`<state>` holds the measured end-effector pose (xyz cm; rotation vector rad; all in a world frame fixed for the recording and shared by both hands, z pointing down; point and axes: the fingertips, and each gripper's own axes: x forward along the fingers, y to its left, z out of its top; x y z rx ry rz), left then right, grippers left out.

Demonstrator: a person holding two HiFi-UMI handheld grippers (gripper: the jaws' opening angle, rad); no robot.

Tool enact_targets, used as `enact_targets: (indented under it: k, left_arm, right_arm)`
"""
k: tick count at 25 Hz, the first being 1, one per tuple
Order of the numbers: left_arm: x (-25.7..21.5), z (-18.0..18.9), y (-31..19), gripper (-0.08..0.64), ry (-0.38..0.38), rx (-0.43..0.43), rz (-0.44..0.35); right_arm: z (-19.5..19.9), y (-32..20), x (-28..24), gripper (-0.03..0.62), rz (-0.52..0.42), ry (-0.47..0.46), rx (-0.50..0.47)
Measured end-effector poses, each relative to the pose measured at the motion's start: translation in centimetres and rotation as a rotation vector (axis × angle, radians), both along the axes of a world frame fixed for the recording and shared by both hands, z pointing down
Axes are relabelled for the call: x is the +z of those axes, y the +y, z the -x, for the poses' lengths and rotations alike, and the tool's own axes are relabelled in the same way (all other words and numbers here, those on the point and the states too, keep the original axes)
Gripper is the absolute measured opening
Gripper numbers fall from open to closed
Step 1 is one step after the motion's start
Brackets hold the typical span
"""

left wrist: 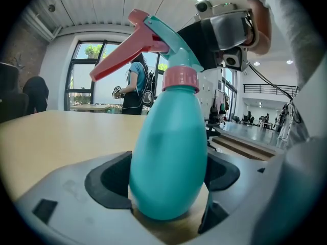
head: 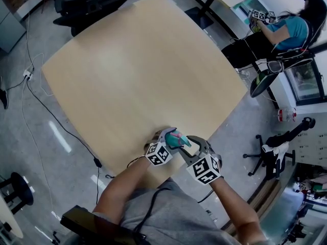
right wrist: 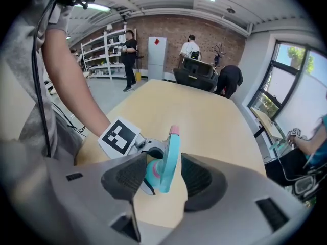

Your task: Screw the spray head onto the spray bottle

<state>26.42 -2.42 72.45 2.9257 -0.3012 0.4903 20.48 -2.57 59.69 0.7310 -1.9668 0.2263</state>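
Observation:
A teal spray bottle point(left wrist: 168, 152) stands upright near the table's point(head: 138, 70) front edge. Its pink collar point(left wrist: 180, 78) carries a teal spray head point(left wrist: 163, 40) with a pink trigger. My left gripper point(left wrist: 168, 188) is shut on the bottle's round body, a pad against each side. My right gripper point(right wrist: 162, 175) comes down from above with the spray head point(right wrist: 168, 157) between its jaws. They are open, with a gap beside the head. In the head view both grippers, left point(head: 171, 141) and right point(head: 191, 148), meet at the bottle point(head: 178, 139).
The wooden table stretches away bare beyond the bottle. A seated person point(head: 291, 29) holding marker-cube grippers is at the far right. An office chair point(head: 271, 154) stands right of the table. Cables point(head: 51, 116) run along the floor at the left.

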Motion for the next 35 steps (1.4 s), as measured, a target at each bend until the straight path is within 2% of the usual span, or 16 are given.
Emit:
enact_targets:
  k: [2, 4, 6, 11, 13, 15, 17, 21, 24, 25, 27, 29, 31, 35]
  left_arm:
    - [0.0, 0.0, 0.1, 0.390, 0.000, 0.005, 0.001]
    - [0.0, -0.1, 0.3, 0.390, 0.000, 0.016, -0.001]
    - [-0.1, -0.2, 0.4, 0.390, 0.001, 0.037, -0.004]
    - [-0.1, 0.1, 1.0, 0.390, 0.001, 0.109, -0.003]
    - [0.0, 0.1, 1.3, 0.390, -0.001, 0.138, 0.000]
    - [-0.1, 0.0, 1.7, 0.390, -0.003, 0.171, 0.004]
    - [-0.2, -0.2, 2.1, 0.390, -0.004, 0.209, 0.003]
    - [-0.2, 0.1, 2.3, 0.390, -0.003, 0.253, -0.003]
    - [-0.1, 0.3, 2.5, 0.390, -0.002, 0.266, -0.003]
    - [0.0, 0.4, 2.5, 0.390, -0.002, 0.269, -0.004]
    - [-0.1, 0.4, 2.5, 0.390, -0.001, 0.272, -0.004]
    - [-0.1, 0.5, 2.4, 0.390, 0.001, 0.271, -0.006]
    - [-0.1, 0.5, 2.4, 0.390, 0.003, 0.264, -0.008]
    - [-0.1, 0.6, 2.4, 0.390, 0.005, 0.238, -0.016]
  right_arm:
    - [0.2, 0.2, -0.9, 0.193, -0.015, -0.002, -0.067]
    - [0.3, 0.6, -1.9, 0.193, -0.038, 0.016, -0.200]
    - [-0.1, 1.1, -2.8, 0.193, -0.085, 0.105, -0.413]
    - [-2.3, 0.3, -3.6, 0.192, -0.270, 0.496, -1.035]
    - [-2.4, 0.4, -3.0, 0.193, -0.329, 0.582, -1.243]
    - [-2.0, 1.5, -2.1, 0.193, -0.338, 0.583, -1.403]
    - [-1.4, 2.7, -1.4, 0.193, -0.343, 0.570, -1.524]
    - [-0.9, 3.5, 0.1, 0.193, -0.297, 0.561, -1.667]
    - [-0.6, 3.8, 0.4, 0.193, -0.245, 0.535, -1.706]
    - [-0.3, 4.2, 0.4, 0.192, -0.213, 0.497, -1.679]
    - [0.7, 4.6, 0.2, 0.190, -0.133, 0.407, -1.565]
    - [0.8, 3.7, 0.1, 0.176, -0.059, 0.424, -1.469]
    - [0.8, 3.1, 0.0, 0.164, 0.037, 0.416, -1.305]
    - [1.4, 2.6, 0.4, 0.116, 0.238, 0.282, -0.838]
